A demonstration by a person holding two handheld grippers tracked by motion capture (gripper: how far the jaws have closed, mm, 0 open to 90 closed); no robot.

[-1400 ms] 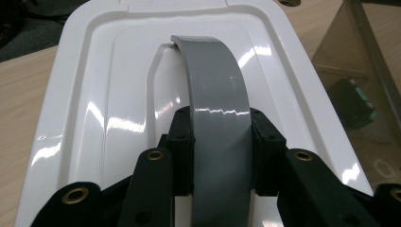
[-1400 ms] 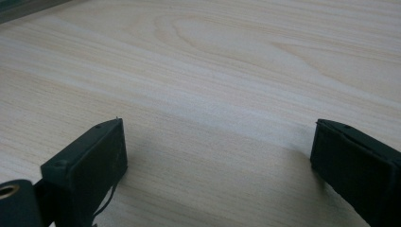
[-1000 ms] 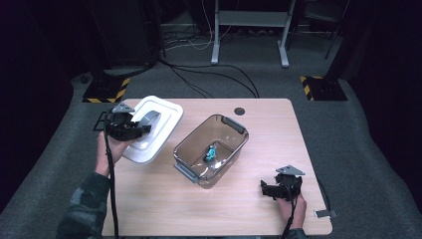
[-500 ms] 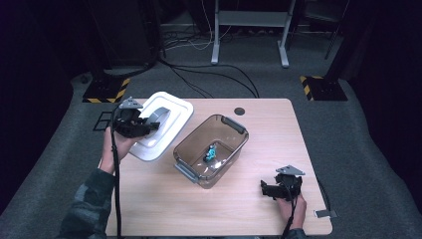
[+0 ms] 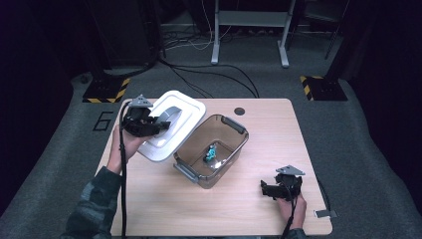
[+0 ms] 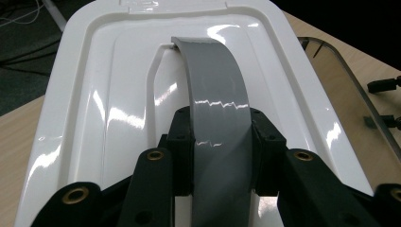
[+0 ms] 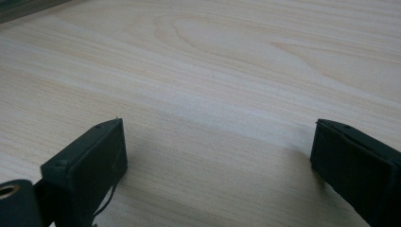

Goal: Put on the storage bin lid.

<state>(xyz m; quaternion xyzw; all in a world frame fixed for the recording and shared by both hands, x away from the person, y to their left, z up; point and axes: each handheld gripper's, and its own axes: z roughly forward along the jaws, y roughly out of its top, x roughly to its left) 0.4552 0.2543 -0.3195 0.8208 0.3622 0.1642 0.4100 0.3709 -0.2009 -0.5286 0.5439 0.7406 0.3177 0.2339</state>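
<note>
High view first: the table (image 5: 249,209), pale wood, takes up the middle of the room, its far edge at twelve o'clock and the person's arms coming in at six. Next in size is the white lid (image 5: 186,112), tilted off the tabletop toward ten o'clock, its near corner just beside the bin (image 5: 199,177). That bin, clear brown plastic with grey latches, sits open near the table's centre, lying aslant from seven to one o'clock. On the bin's floor lies a small teal toy (image 5: 212,152), too small to make out further.

Left gripper (image 5: 158,125) sits at nine o'clock, clenched on the lid's grey handle (image 5: 171,113). In the left gripper view the two black jaws press the handle (image 6: 215,90) from both sides, and the lid (image 6: 113,94) spreads out beyond them with the bin's rim (image 6: 350,85) at three o'clock.

Right gripper (image 5: 268,190) rests down at five o'clock, well apart from the bin. In the right gripper view its jaws stand wide, released, with bare table (image 7: 227,71) between them.
</note>
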